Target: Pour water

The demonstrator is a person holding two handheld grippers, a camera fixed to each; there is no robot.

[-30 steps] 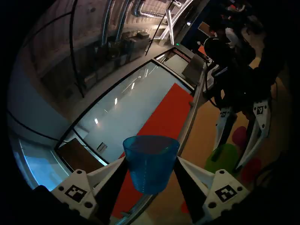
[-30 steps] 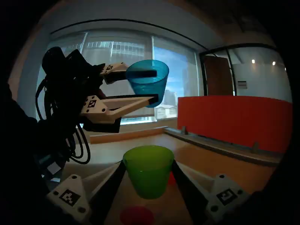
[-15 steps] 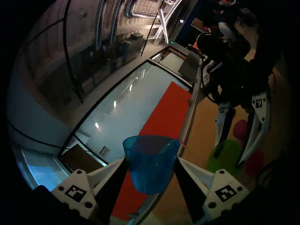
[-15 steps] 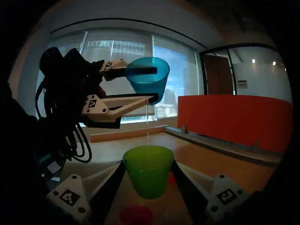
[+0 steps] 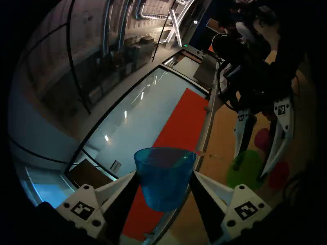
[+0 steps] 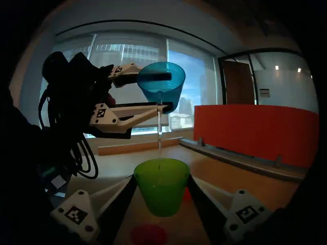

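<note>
In the left gripper view, a translucent blue cup (image 5: 164,179) of smooth plastic, tapering toward its base, is being clamped between the white fingers of the left gripper (image 5: 164,173), with both dark inner faces pressing on its sides. Further right, the right gripper (image 5: 249,170) is being viewed from above. Its fingers are closed around a translucent green cup (image 5: 244,173) over the wooden tabletop (image 5: 216,155), and a pink disc (image 5: 261,139) and a red disc (image 5: 278,175) are lying flat near it.

In the right gripper view, the blue cup is being held tipped at upper centre-left, directly above the green cup. A thin, clear stream of water (image 6: 158,134) is being poured from its lower rim straight down into the green cup's open mouth. The green cup is being gripped upright on both sides. To the right, a matte orange-red partition (image 6: 253,130) is being shown along the table's far edge.
</note>
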